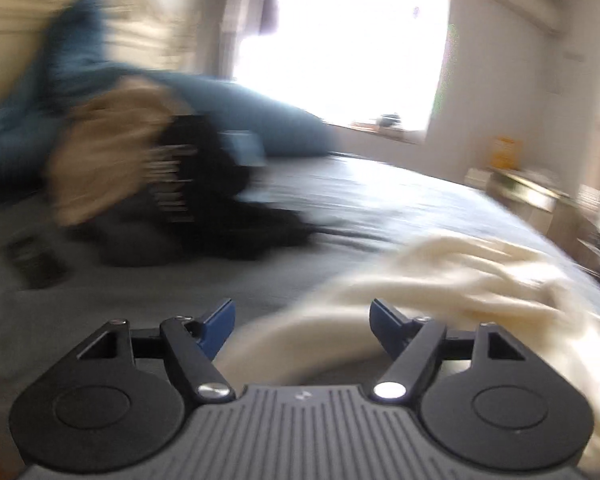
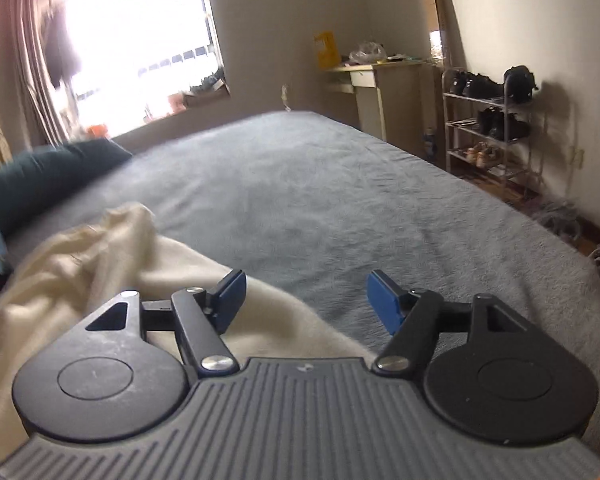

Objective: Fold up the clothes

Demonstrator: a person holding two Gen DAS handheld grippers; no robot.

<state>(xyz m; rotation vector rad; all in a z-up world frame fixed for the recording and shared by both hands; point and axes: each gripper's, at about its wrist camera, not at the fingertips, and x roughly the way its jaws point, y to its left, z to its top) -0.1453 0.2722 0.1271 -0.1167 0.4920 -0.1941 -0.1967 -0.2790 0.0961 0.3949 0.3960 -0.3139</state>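
A cream garment lies crumpled on the grey bed. My left gripper is open and empty just above the garment's near edge. The garment also shows in the right wrist view, at the lower left. My right gripper is open and empty, over the garment's right edge where it meets the bed cover. A blurred pile of tan and black clothes lies farther back on the left.
A blue pillow lies at the bed's head, also seen in the right wrist view. A bright window is behind. A desk and a shoe rack stand at the right wall.
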